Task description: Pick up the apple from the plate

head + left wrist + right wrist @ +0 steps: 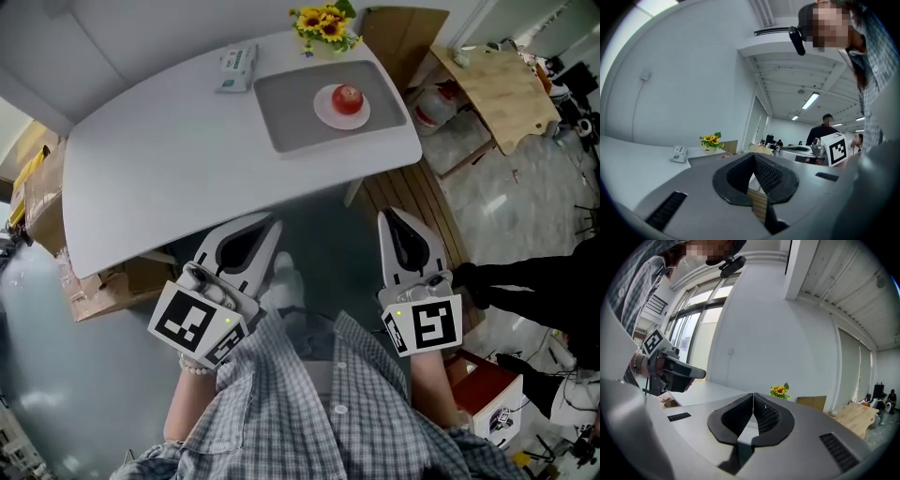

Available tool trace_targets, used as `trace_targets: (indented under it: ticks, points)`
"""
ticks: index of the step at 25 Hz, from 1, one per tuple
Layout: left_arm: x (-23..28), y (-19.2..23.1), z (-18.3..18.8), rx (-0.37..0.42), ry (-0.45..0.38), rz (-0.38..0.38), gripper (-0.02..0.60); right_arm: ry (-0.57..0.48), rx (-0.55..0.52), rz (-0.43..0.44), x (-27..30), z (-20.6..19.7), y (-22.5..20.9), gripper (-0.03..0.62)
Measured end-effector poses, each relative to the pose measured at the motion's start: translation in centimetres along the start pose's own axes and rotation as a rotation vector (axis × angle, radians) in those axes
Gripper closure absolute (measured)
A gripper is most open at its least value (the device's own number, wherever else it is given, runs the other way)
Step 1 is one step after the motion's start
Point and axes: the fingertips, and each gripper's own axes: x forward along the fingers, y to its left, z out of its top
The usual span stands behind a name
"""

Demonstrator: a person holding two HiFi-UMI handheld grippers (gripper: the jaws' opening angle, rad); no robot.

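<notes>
Left gripper (pixel 752 158): fingers pressed together at the tips, nothing between them. Right gripper (pixel 753 397): the same, tips meeting, empty.

Apple (pixel 348 97) sits on white plate (pixel 328 114), plate on grey tray (pixel 291 108), far side of white table (pixel 159 169). Apple is well ahead of both sets of fingertips, no contact. Both grippers are held short of the table's near edge, close to the person's shirt. The apple lies forward, roughly between the two jaw lines, somewhat nearer the right one.

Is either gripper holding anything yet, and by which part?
Nothing is held. The left gripper and right gripper are both shut and empty, well away from the apple, which sits on its plate.
</notes>
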Motion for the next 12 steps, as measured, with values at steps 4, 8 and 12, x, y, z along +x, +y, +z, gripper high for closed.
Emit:
trace_targets:
  ticks: [4,8,12]
  points:
    - [2.4,2.8,0.6,-0.010,0.023,-0.014,0.572,0.007,0.030,-0.021,3.1,0.1,-1.3,0.571]
    - [4.8,5.2,1.6,-0.011,0.037,-0.031,0.572,-0.006,0.072,-0.071,5.4,0.5,-3.0,0.572]
    - [7.0,7.5,2.3,-0.011,0.045,-0.060,0.572,-0.001,0.106,-0.107,7.9,0.6,-4.5,0.572]
